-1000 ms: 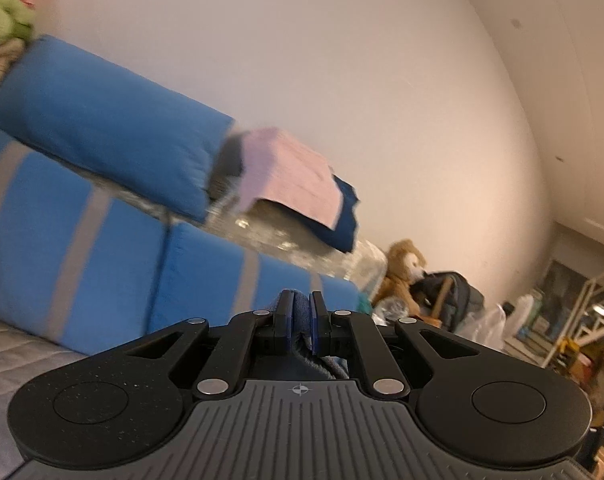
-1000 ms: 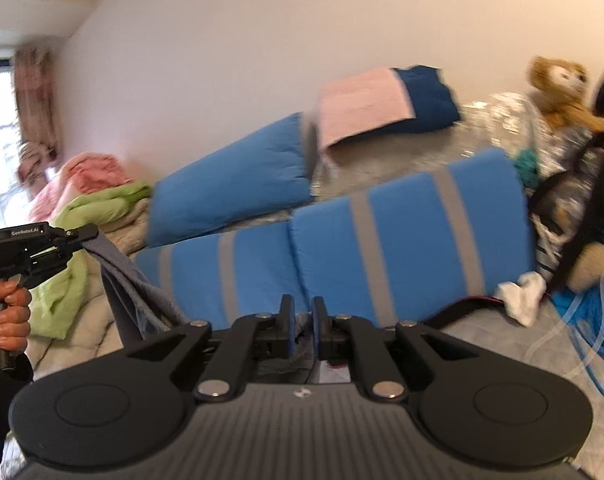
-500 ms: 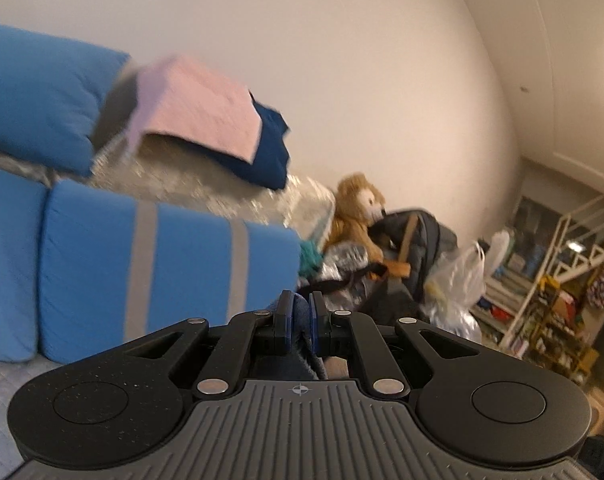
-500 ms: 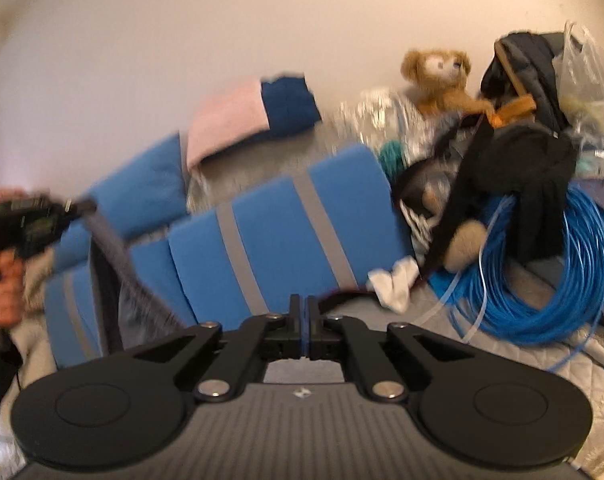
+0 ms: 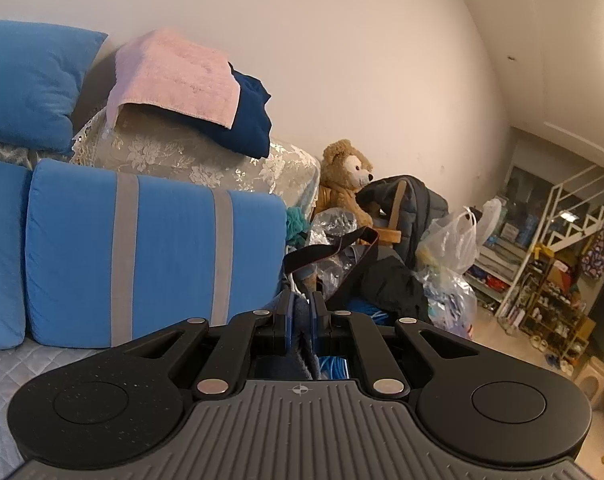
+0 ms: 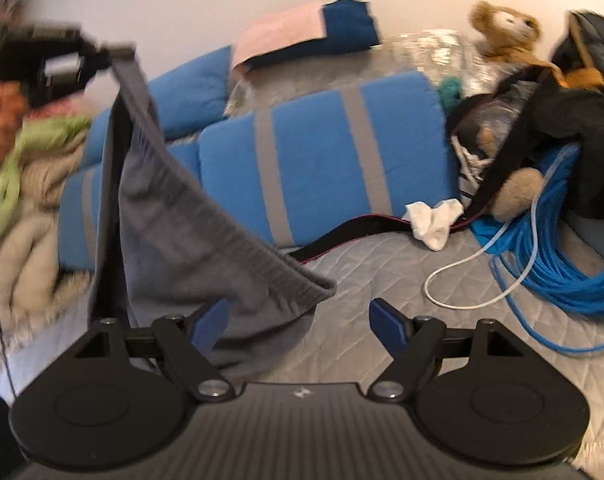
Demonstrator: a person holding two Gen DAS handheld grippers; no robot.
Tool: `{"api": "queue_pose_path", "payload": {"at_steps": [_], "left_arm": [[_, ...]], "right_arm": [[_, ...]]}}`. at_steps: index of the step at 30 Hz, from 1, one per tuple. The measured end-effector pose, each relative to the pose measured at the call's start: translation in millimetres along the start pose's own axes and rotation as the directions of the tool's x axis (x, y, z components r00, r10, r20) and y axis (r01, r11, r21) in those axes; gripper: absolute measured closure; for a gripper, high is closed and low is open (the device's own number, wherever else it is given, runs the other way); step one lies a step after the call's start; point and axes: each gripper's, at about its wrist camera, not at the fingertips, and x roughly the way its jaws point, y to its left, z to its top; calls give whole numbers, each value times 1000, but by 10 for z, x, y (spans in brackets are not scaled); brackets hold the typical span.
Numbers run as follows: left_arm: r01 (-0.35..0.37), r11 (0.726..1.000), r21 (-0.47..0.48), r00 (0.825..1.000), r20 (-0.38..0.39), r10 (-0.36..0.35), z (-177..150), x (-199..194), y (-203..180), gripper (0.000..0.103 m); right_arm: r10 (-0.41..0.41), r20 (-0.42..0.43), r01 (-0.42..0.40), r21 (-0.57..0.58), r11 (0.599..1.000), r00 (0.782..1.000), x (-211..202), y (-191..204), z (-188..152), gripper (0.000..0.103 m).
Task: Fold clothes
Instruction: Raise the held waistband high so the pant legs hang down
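Grey garment (image 6: 174,216): soft, light, limp; left claw (image 5: 301,312) pinches its ribbed band, right claw (image 6: 302,320) gapes empty—regrip the band's free corner.

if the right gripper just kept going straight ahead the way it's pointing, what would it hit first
Probably the hanging grey garment, whose lower corner droops between the open right gripper fingers; past it lies the quilted bed. Depth is uncertain.
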Motion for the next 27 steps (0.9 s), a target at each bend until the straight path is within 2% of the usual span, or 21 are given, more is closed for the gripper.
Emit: {"api": "queue_pose_path", "payload": {"at_steps": [3,8,10,11,12,13,21,27], "left_arm": [[3,1000,13,1000,-9,-3,-15,-52,-10,96],[8,999,33,1000,-30,-7,-29,-165,9,96],[7,1000,27,999,-36,-6,-28,-187,30,96],[5,1000,22,999,-36,-4,-23,-181,51,96],[2,1000,17,999,-37,-2,-18,-176,73,96],[0,1000,13,999,-37,1,-14,-171,94,96],[-10,999,-39,1000,-13,9,-8,140,157,96],[17,999,-35,999,33,-15,85,603,0,96]], "right_arm": [[21,-19,-23,-77,997,1000,185,11,-75,15],[101,-34,-104,-99,990,994,451,-115,-96,15],[151,-32,-154,-121,981,988,508,-128,-68,22],[184,-36,-187,-122,975,982,524,-131,-49,51],[207,-43,-210,-119,970,978,542,-131,-32,88],[208,-51,-212,-114,971,977,552,-127,-19,101],[94,-5,-94,-40,995,996,243,-254,50,103],[-20,32,20,-11,1000,999,-152,-467,255,103]]}}
